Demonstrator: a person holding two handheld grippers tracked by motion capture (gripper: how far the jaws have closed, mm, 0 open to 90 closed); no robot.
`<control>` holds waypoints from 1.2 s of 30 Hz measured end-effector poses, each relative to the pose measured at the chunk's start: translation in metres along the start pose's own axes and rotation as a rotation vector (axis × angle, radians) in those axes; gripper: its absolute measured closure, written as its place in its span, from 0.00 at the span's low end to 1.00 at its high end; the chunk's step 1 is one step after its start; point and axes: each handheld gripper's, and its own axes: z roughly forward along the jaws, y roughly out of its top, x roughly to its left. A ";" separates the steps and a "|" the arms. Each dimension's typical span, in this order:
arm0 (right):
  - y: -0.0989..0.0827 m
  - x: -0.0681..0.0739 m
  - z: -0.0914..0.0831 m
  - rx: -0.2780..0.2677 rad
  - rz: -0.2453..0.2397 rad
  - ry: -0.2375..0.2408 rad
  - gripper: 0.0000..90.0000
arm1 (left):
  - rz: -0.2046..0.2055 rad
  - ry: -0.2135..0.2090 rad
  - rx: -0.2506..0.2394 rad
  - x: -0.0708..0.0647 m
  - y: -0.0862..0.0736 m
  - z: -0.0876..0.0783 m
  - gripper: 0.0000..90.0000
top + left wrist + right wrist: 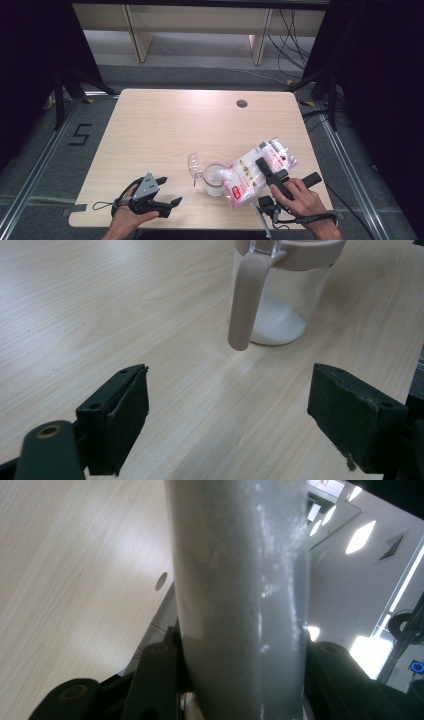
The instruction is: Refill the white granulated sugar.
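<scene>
A clear jar [214,183] with a pale pink rim and handle stands near the table's front, a little white powder on its bottom [280,327]. Its clear lid [194,167] is flipped open to the left. My right gripper [262,167] is shut on a plastic bag of white powder [246,172], held tilted with its lower end by the jar's mouth. In the right gripper view the bag [235,580] runs up between both jaws, which press on its sides. My left gripper [170,191] rests open left of the jar, nothing between its jaws [230,390], facing the jar's handle [245,300].
The light wooden table [175,125] has a round cable hole [242,103] at the back right. Wooden shelving and loose cables lie beyond the far edge. Dark frames stand at both sides of the table.
</scene>
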 end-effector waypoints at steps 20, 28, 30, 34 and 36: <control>0.001 0.003 -0.002 0.021 0.043 0.007 0.71 | -0.027 0.001 0.001 -0.001 0.000 0.000 0.18; 0.000 -0.001 -0.001 0.002 -0.017 -0.003 0.71 | -0.029 0.002 -0.001 -0.002 -0.001 0.000 0.18; -0.001 -0.001 -0.001 0.002 -0.019 -0.004 0.71 | -0.028 0.003 -0.002 -0.002 -0.001 0.000 0.18; 0.000 -0.001 -0.001 0.002 -0.018 -0.003 0.71 | -0.028 0.007 0.000 -0.002 0.000 0.000 0.18; 0.000 -0.001 -0.001 0.001 -0.020 -0.004 0.71 | -0.026 0.007 0.001 -0.002 0.000 0.000 0.18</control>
